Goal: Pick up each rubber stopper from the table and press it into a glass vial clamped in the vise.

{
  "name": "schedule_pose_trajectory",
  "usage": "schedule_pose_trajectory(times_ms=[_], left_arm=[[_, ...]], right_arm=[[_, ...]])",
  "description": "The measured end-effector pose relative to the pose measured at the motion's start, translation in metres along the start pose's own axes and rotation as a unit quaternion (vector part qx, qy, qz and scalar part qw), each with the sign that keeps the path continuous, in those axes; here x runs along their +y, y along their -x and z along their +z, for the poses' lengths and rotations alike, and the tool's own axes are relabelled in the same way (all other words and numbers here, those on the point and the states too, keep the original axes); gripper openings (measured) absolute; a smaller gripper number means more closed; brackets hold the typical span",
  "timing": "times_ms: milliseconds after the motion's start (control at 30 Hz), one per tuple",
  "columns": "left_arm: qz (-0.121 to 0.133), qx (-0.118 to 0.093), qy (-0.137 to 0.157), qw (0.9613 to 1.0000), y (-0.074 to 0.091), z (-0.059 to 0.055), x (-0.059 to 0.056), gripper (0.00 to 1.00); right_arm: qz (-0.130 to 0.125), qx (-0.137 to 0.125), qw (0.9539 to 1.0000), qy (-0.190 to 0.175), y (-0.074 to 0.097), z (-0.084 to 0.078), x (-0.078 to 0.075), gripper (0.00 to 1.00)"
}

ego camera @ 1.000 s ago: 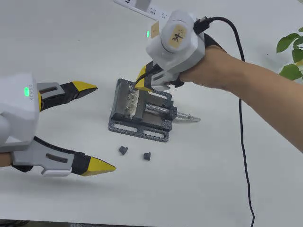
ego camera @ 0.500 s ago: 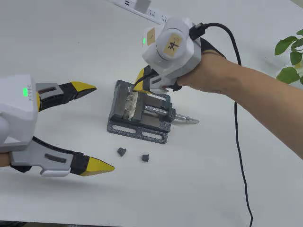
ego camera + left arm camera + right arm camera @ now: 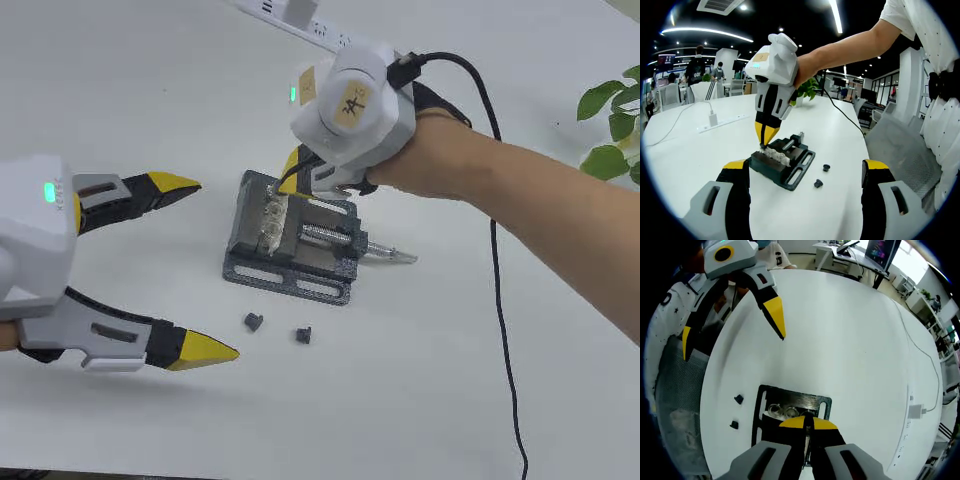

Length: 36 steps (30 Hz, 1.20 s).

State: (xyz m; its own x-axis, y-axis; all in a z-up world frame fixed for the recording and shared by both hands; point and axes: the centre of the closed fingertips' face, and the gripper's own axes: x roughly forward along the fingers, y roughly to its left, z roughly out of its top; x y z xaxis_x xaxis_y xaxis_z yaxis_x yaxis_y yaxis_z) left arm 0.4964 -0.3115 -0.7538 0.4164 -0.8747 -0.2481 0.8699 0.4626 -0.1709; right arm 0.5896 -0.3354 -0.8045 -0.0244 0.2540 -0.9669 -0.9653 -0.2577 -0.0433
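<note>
1. The left gripper (image 3: 205, 268) is hovering at the left side of the surface (image 3: 420, 400). Its fingers are spreading wide, with nothing between them.
2. The right gripper (image 3: 296, 178), gripped by a person's hand (image 3: 430, 160), is pointing down over the far end of the vise (image 3: 290, 278). Its fingers are pressing together so that the yellow tips are meeting. I cannot tell whether anything is being pinched between them.
3. The vise is sitting near the middle of the surface, clamping the glass vials (image 3: 775, 410) side by side between its blocks. In the right gripper view, the closed tips are hanging just over the vials.
4. Two rubber stoppers (image 3: 253, 321) are lying loose on the surface just in front of the vise. They are near each other but apart, and neither gripper is touching them.
5. A power strip (image 3: 300, 15) is lying at the far edge, and plant leaves (image 3: 603, 160) are showing at the right. A black cable (image 3: 498, 300) is trailing from the right gripper across the surface.
</note>
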Motion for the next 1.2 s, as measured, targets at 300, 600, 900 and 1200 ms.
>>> schedule_pose_trajectory(times_ms=[300, 600, 900, 1200], left_arm=[[-0.001, -0.002, 0.000, 1.0000, -0.0026, 0.0018, 0.0011, 0.92], [0.000, -0.003, -0.001, 1.0000, -0.0031, 0.0024, 0.0022, 0.92], [0.008, -0.004, 0.000, 1.0000, 0.0009, 0.0019, 0.0013, 0.92], [0.009, -0.003, -0.003, 1.0000, 0.0050, 0.0025, -0.0023, 0.92]], right_arm=[[-0.001, 0.016, 0.9997, 0.019, -0.0004, -0.0001, 0.0000, 0.00], [0.002, 0.027, 0.9993, 0.027, -0.0058, -0.0070, -0.0067, 0.00], [0.015, 0.039, 0.9987, 0.027, -0.0066, -0.0073, -0.0068, 0.00], [0.013, 0.017, 0.9991, -0.037, -0.0043, -0.0067, -0.0086, 0.00]])
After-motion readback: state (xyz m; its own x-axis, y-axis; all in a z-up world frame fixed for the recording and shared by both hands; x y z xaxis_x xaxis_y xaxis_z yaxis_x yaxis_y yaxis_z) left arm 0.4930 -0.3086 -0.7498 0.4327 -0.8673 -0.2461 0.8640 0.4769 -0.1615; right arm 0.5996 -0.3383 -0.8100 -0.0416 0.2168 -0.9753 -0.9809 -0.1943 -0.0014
